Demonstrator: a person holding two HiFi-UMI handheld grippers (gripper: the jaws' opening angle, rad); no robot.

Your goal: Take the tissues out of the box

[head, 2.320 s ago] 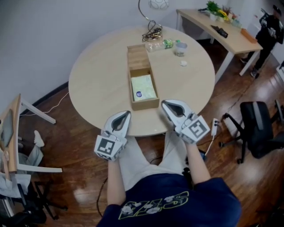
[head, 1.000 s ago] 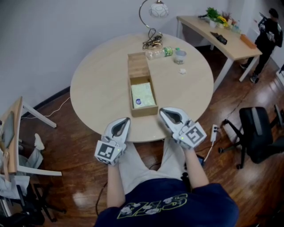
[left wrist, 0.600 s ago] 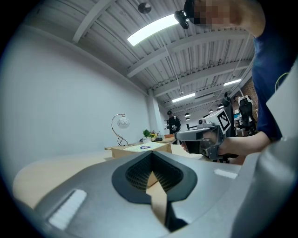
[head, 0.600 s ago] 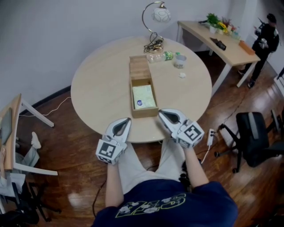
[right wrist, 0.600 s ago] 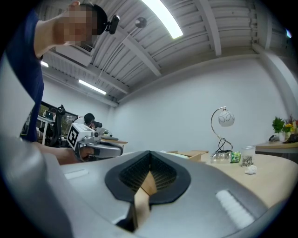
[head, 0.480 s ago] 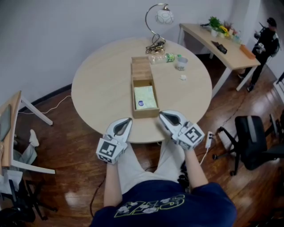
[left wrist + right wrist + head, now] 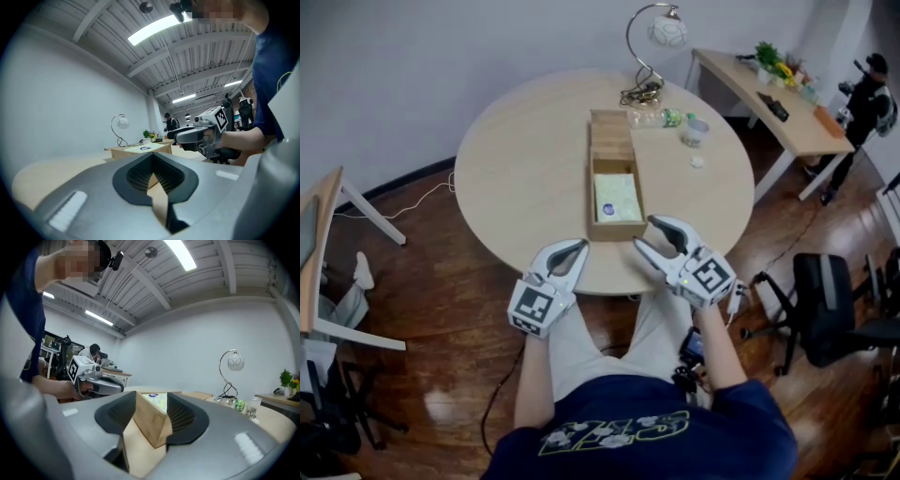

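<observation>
Wooden and long, one box [image 7: 617,231] lies on the round tabletop [image 7: 516,178] along its 12-to-6 line, its near end close to the 6 o'clock edge. The far half is covered by a wood lid; the near half is uncovered and holds one pale green tissue pack [image 7: 619,197] lying flat inside. At the 12 to 1 o'clock rim stand one lamp [image 7: 656,37], one plastic bottle [image 7: 661,118] on its side and one clear cup [image 7: 697,129]. Two tongs are held level at the 6 o'clock edge, both pointing toward the box. The left tongs [image 7: 577,246], at about 7 o'clock from the box, are pressed together with nothing in them. The right tongs [image 7: 647,232], at about 5 o'clock and just beside the box's near corner, are partly spread: their jaws have just been opening, and nothing sits between the pads, only the box corner showing beyond them. Both forearms reach straight forward from the seated person.
</observation>
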